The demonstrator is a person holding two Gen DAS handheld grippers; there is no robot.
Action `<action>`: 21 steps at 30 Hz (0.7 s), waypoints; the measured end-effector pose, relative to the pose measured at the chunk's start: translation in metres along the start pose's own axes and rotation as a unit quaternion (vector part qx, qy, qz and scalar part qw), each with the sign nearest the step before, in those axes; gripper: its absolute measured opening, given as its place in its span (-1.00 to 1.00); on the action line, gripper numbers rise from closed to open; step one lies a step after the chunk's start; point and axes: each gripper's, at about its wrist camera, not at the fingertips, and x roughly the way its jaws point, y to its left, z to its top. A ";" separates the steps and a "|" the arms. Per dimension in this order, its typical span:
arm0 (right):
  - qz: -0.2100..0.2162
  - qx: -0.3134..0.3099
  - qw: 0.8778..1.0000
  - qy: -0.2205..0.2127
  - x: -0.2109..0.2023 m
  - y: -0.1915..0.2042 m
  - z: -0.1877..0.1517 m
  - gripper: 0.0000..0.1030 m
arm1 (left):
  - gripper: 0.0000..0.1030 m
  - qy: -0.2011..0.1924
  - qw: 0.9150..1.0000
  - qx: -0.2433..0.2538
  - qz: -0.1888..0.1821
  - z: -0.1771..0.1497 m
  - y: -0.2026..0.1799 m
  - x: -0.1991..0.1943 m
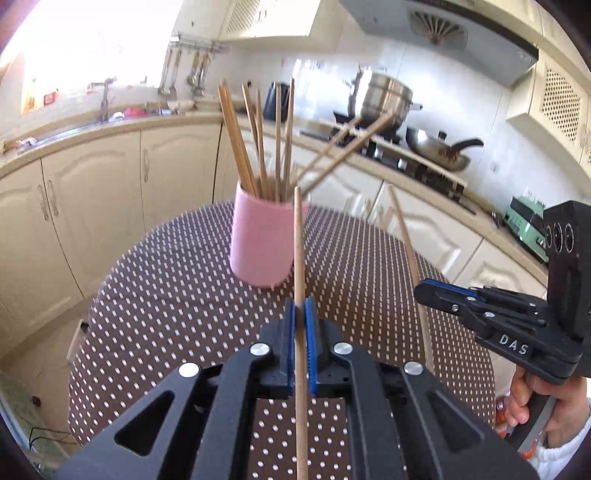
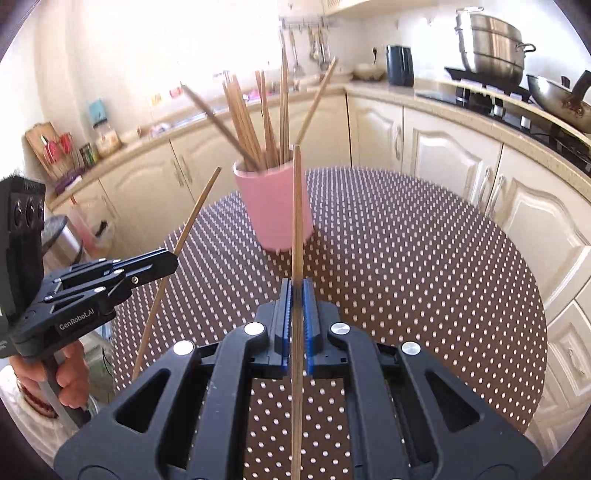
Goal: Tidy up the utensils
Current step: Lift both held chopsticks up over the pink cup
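Chopstick (image 1: 300, 258) clamped in left hand-held gripper (image 1: 300, 314); right hand-held gripper (image 2: 297, 295) clamps second chopstick (image 2: 296, 221), both raised toward pink cup (image 1: 264, 240).

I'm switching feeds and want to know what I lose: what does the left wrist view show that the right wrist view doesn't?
Only the left wrist view shows the range hood and the green appliance. Only the right wrist view shows the cutting board and jars on the far counter. Both show the pink cup of chopsticks, the dotted tablecloth, the steamer pot, and each hand-held gripper, left and right, clamping one chopstick.
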 end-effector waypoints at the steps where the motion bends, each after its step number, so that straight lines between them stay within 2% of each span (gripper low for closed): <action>1: 0.002 0.002 1.000 -0.007 -0.002 -0.002 0.002 -0.88 | -0.89 -0.008 1.000 -0.002 0.002 0.003 0.000 -0.001; 8: 0.020 0.018 0.998 -0.055 -0.005 0.001 0.028 -0.88 | -0.89 -0.073 0.997 0.003 0.014 0.021 -0.001 -0.009; 13: 0.026 0.023 0.995 -0.093 -0.009 -0.004 0.046 -0.88 | -0.89 -0.137 0.990 0.019 0.026 0.042 -0.009 -0.014; 21: 0.012 0.011 0.985 -0.175 -0.018 -0.004 0.081 -0.88 | -0.89 -0.208 0.977 0.032 0.031 0.081 -0.018 -0.005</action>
